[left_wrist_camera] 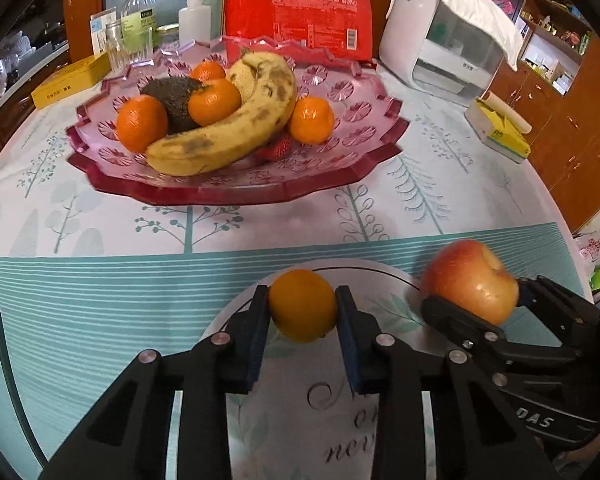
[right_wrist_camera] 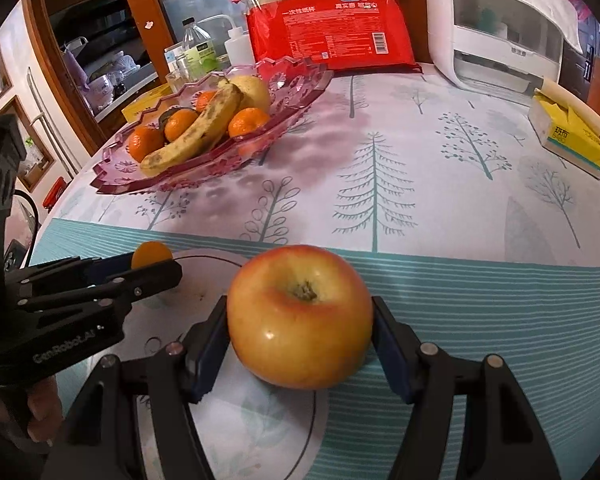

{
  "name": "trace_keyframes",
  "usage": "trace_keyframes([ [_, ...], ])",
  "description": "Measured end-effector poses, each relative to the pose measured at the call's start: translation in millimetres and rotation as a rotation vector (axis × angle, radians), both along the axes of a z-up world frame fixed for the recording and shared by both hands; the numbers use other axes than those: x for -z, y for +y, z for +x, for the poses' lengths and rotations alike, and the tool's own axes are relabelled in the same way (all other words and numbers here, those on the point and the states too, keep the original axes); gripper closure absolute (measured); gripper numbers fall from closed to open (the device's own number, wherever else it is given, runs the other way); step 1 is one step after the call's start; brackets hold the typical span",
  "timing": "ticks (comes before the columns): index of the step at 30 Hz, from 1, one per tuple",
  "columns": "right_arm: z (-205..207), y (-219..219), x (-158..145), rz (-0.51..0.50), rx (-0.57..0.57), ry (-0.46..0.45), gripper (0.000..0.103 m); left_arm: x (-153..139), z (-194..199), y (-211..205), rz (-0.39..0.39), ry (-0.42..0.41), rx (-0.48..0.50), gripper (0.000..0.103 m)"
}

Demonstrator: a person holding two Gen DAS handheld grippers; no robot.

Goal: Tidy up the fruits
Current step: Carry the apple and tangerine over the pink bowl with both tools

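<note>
Both tilted down over the white plate (left_wrist_camera: 384, 280): left gripper (left_wrist_camera: 302, 312) clamped on the tangerine (left_wrist_camera: 302, 310), right gripper (right_wrist_camera: 300, 328) clamped on the apple (right_wrist_camera: 300, 316); tree-print tablecloth (right_wrist_camera: 420, 184) beyond.

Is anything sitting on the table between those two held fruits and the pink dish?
Nothing visible: only bare tablecloth lies between the orange and apple and the pink dish. The dish is crowded though, with a banana across its middle.

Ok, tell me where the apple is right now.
The apple sits low and central in the right wrist view, between the right gripper's pads above the white plate.
</note>
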State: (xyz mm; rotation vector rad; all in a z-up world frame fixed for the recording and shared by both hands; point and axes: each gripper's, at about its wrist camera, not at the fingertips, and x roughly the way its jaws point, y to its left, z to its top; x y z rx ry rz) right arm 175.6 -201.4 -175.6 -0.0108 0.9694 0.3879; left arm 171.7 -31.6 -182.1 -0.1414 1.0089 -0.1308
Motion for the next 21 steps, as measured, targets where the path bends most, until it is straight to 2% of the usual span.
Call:
trace_keyframes([
  [4,-7.1,4.7,-14.2,0.023,-0.011,-0.005,0.036,-19.9,-11.2,3.1,0.026,-0.007,0.002,0.072],
  [10,-14.5,18.7,-52.8,0.033,-0.045,-0.043,0.036,-63.5,-27.1,25.4,0.016,-0.029,-0.038,0.072],
  [16,-11.4,34.0,-111.3,0.060,-0.064,-0.102,0.036,-123.0,-32.2,49.1,0.025,-0.093,-0.063,0.072],
  [21,3.3,48.0,-173.1,0.057,-0.070,-0.185,0.036,-177.3,-17.0,64.3,0.078,-0.119,-0.045,0.072],
])
